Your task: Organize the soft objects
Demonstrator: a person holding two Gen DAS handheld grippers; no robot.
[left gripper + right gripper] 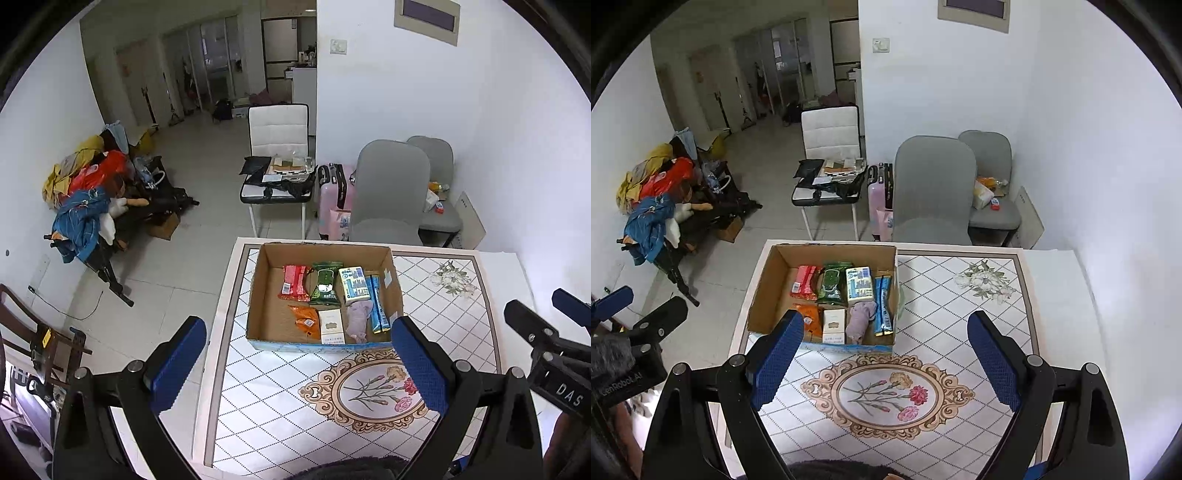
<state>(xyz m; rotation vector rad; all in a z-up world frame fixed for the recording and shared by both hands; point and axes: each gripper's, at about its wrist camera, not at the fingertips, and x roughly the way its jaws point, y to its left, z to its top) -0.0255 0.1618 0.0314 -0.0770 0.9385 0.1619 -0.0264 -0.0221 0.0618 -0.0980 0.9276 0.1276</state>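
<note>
Left gripper (pixel 299 343): jaws spread wide, nothing between them; held above the near part of the worktop, pointing toward the box.
Right gripper (pixel 886 339): jaws spread wide and empty, held above the worktop beside the left one.
Cardboard box (pixel 264 280): open-topped, at the far left of the worktop (pixel 443 295), well ahead of both pairs of jaws; in the left wrist view its near wall falls between the two blue fingers (pixel 177 365).
Red packet (pixel 294 282): back row of the box, leftmost.
Green packet (pixel 324 283): back row, just right of the red one.
Tissue pack (pixel 354 285): white with blue print, back row, right of the green packet.
Blue pouch (pixel 377 303): long and narrow, lying along the box's right wall.
Orange packet (pixel 306 320): front row, left.
White carton (pixel 331 326): front row, between the orange packet and the cloth.
Lilac cloth (pixel 359 318): crumpled, front row, touching the blue pouch's left side.
Worktop pattern: diamond tiles with a flower medallion (pixel 886 397) lying below the right jaws.
Grey chair (pixel 389 192): behind the far edge of the worktop.
</note>
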